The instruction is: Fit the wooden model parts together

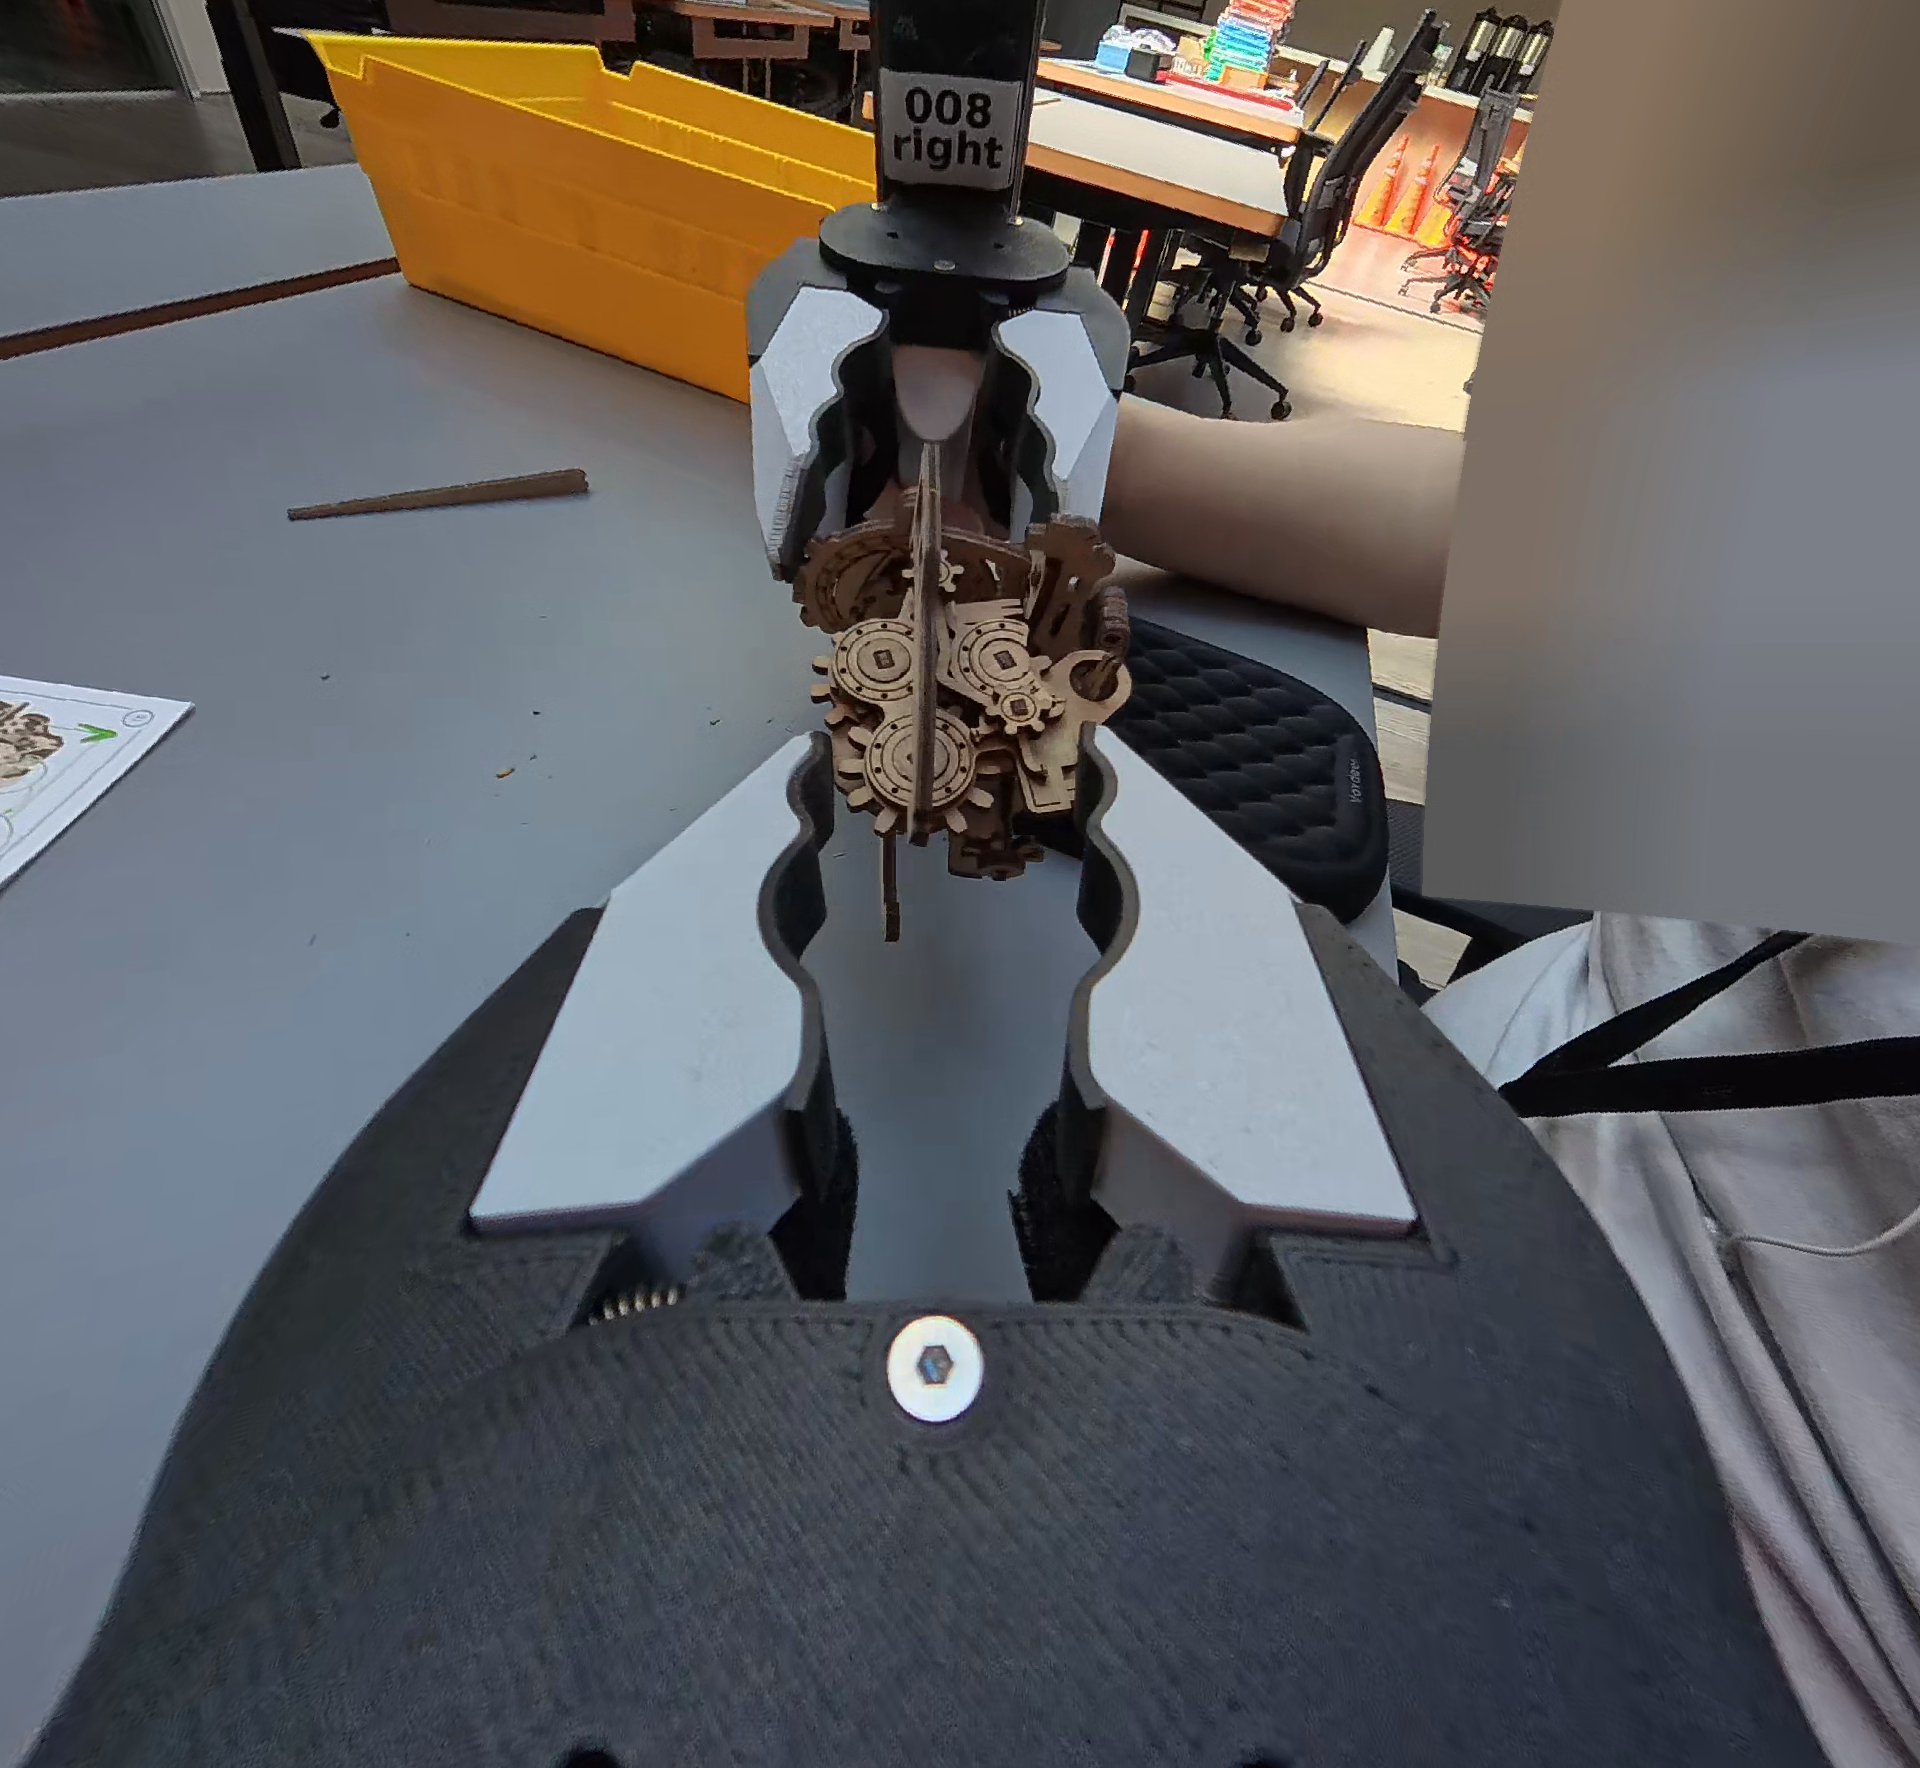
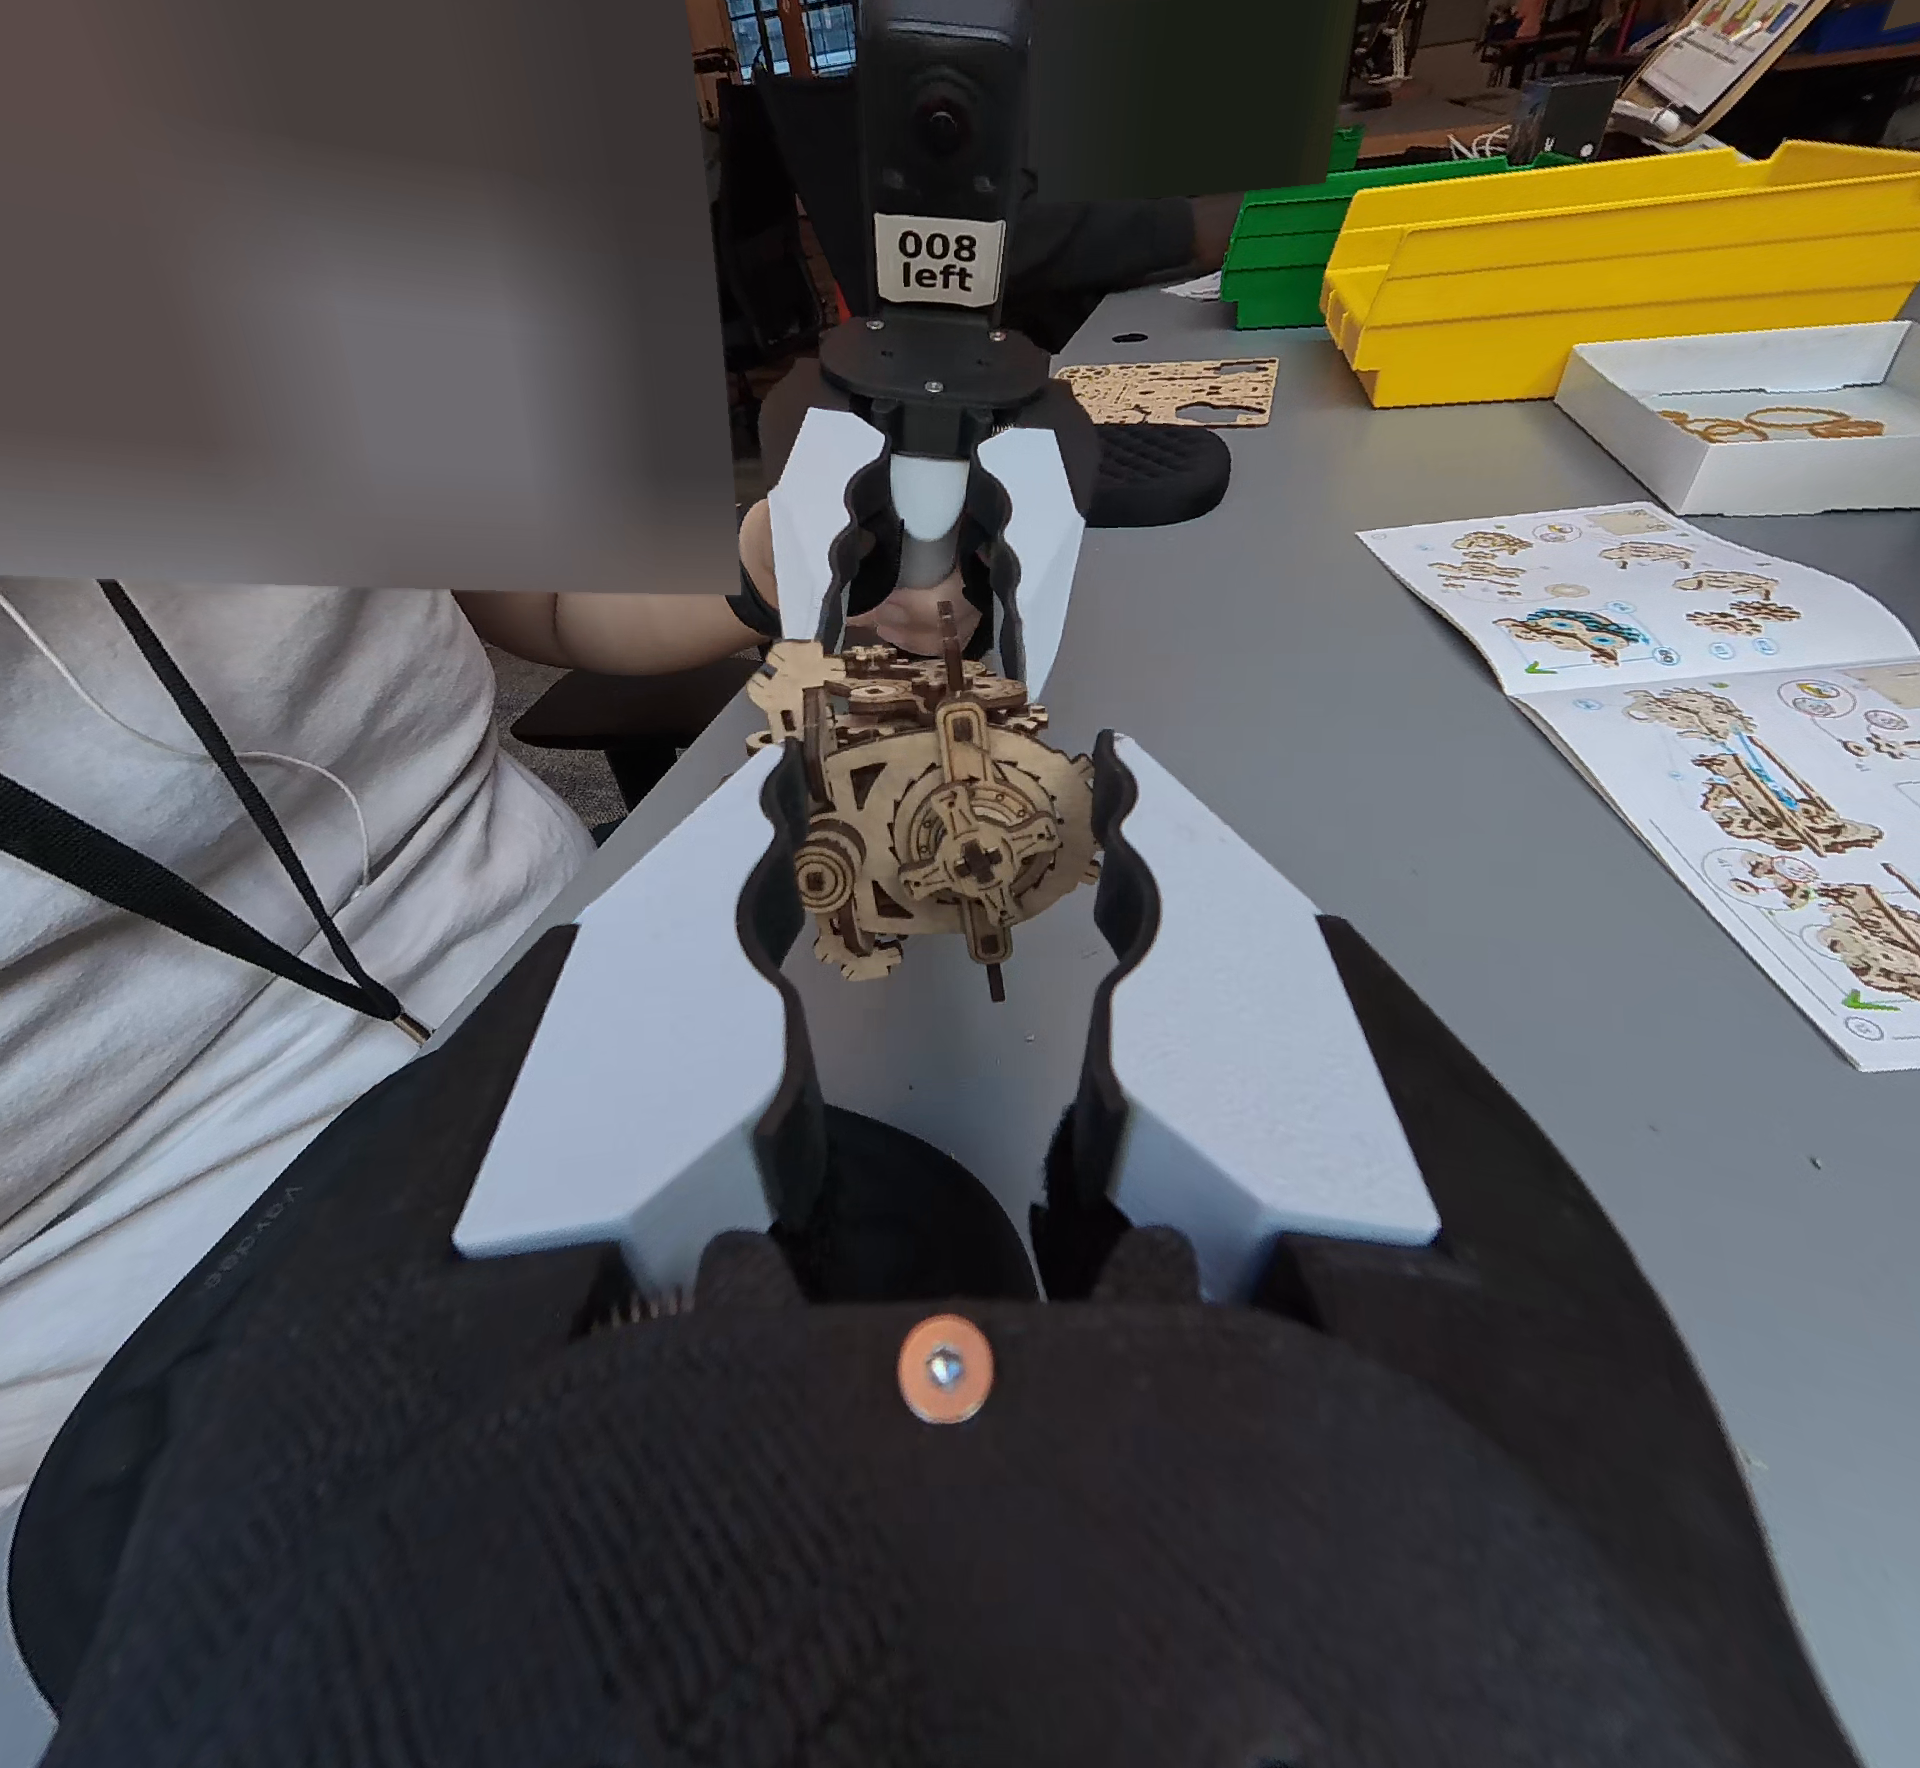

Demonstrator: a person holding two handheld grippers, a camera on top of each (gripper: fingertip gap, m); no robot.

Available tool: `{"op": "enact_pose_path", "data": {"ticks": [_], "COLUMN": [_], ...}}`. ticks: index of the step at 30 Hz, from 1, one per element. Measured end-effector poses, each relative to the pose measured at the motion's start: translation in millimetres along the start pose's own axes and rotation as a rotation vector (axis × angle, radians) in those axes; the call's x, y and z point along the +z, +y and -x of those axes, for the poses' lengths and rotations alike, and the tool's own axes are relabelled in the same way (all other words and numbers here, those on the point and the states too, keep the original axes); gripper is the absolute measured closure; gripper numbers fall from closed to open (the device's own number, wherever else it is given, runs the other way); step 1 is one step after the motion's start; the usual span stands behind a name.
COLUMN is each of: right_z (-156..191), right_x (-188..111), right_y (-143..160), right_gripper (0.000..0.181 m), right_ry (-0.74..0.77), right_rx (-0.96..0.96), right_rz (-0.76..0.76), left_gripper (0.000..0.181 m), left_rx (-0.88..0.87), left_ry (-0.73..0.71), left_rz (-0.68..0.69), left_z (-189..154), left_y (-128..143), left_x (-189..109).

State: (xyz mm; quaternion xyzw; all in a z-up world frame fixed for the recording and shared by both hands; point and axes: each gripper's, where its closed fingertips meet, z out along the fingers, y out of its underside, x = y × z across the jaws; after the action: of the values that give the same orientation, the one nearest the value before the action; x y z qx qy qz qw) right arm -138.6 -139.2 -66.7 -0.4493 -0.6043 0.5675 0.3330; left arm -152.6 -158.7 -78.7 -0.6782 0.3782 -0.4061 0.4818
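A laser-cut wooden model of gears and plates [image 1: 935,721] hangs in the air above the grey table [image 1: 364,679], near its edge. My left gripper [image 1: 951,762] is closed on its near end, with a fingertip touching each side. My right gripper [image 1: 925,549] faces it and clamps the far end. In the right wrist view the model [image 2: 935,835] sits between my right gripper's [image 2: 945,768] fingertips, its round cross-shaped face towards the camera. The left gripper [image 2: 923,648] holds the part behind. A thin wooden stick hangs below the model.
A yellow bin [image 1: 582,191] stands behind, also in the right wrist view [image 2: 1621,264] beside a green bin [image 2: 1288,253]. On the table lie a loose wooden stick [image 1: 436,494], instruction sheets [image 2: 1683,679], a punched wooden sheet [image 2: 1174,388], a white box with rings [image 2: 1745,430] and a black pad [image 1: 1247,752]. A person sits close. The grippers are tip to tip, or close to it.
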Motion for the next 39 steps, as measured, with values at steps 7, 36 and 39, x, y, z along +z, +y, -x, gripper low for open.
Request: {"op": "enact_pose_path", "data": {"ticks": [7, 36, 39], "right_z": [3.9, 35.2, 35.4], "right_x": [2.9, 16.7, 17.3], "right_y": [0.5, -27.0, -29.8], "right_gripper": [0.127, 0.127, 0.127], "right_ry": [-0.004, 0.137, 0.132], "right_rx": [-0.04, -0.645, -0.632], "right_rz": [0.011, 0.027, 0.006], "left_gripper": [0.136, 0.136, 0.136], "left_rx": [0.058, 0.578, 0.66], "left_ry": [-0.001, 0.005, -0.022], "left_rz": [0.013, 0.081, 0.114], "left_z": [-3.5, -24.5, -22.5], "left_y": [-1.4, -13.7, -12.8], "left_x": [-0.7, -19.0, -18.7]}}
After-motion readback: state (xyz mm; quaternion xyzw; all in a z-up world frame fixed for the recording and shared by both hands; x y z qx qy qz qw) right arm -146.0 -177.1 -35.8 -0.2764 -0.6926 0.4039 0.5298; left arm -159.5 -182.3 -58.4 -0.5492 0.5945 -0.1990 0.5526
